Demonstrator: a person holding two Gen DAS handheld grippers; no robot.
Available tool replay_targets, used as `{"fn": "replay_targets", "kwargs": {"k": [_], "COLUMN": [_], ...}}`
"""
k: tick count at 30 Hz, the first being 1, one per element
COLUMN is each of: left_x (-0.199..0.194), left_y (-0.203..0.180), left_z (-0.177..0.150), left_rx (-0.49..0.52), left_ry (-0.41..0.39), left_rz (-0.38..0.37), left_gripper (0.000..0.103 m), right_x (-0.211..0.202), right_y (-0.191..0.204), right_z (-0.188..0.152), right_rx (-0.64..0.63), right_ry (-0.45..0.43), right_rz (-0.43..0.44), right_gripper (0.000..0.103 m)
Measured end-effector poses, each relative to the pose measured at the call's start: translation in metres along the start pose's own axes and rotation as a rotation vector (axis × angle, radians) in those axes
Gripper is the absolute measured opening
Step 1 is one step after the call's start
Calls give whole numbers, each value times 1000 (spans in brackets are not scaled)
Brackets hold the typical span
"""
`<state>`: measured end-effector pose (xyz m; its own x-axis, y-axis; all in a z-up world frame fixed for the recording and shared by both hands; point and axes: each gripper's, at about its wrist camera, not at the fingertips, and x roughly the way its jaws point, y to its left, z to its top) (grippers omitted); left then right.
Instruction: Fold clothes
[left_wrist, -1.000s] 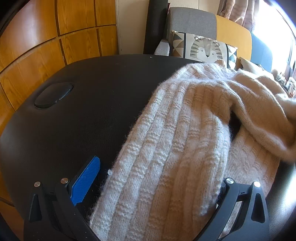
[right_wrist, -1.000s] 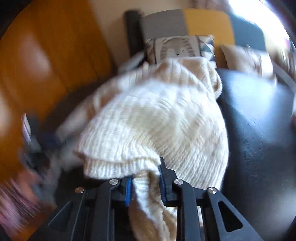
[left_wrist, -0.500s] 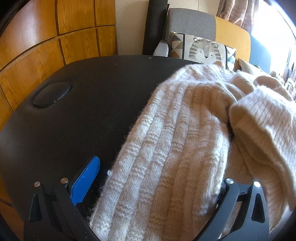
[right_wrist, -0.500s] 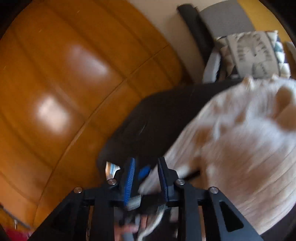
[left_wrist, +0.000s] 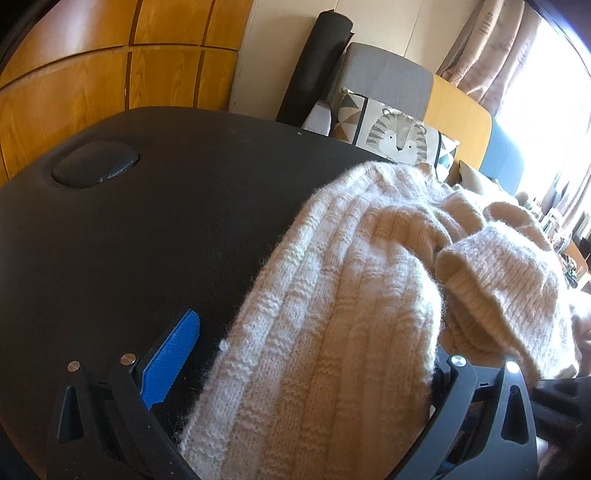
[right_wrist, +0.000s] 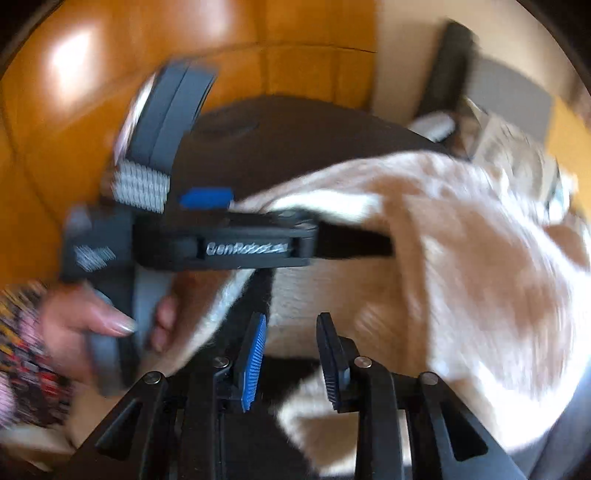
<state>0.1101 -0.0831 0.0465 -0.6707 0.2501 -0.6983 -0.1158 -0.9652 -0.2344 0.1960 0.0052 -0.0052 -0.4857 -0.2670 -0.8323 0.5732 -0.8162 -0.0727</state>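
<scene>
1. Starting at the left of the left wrist view: bare black worktop (left_wrist: 155, 236) fills that side, and the left gripper (left_wrist: 306, 365) stands wide, its blue pad (left_wrist: 173, 360) clear of the knit. The cream sweater (left_wrist: 332, 332) lies between its jaws unpinched, so a tug from the other side could slide the cloth off line with nothing anchoring it.
2. In the middle of that view the sweater runs from lower centre to upper right. Its ribbed body lies fairly flat, and a drag could rumple it.
3. At the right a sleeve cuff (left_wrist: 495, 280) lies doubled on the body; it may flop back or trap a crease.
4. In the blurred right wrist view the right gripper (right_wrist: 291, 362) stands narrowly apart with nothing pinched, just above knit at lower centre. Its pads could snag fuzzy yarn.
</scene>
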Motion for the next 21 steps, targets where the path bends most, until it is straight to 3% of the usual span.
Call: {"fn": "replay_targets", "kwargs": {"k": [4, 8, 11, 15, 21], "left_x": [3, 5, 5, 6, 9], "left_y": [-4, -5, -4, -4, -12], "left_z": [1, 0, 0, 0, -1], "left_rx": [19, 32, 36, 40, 81], "left_ry": [7, 12, 12, 13, 28], "left_rz": [19, 29, 32, 36, 78], "left_gripper": [103, 103, 103, 103, 103], "right_x": [13, 8, -21, -63, -109], "right_y": [7, -1, -3, -21, -96], "right_z": [1, -5, -46, -105, -187], "right_rx": [-65, -60, -72, -74, 40], "right_ry": [34, 57, 57, 89, 178], "right_rz": [-42, -20, -49, -151, -349], "right_gripper": [30, 15, 13, 11, 11]}}
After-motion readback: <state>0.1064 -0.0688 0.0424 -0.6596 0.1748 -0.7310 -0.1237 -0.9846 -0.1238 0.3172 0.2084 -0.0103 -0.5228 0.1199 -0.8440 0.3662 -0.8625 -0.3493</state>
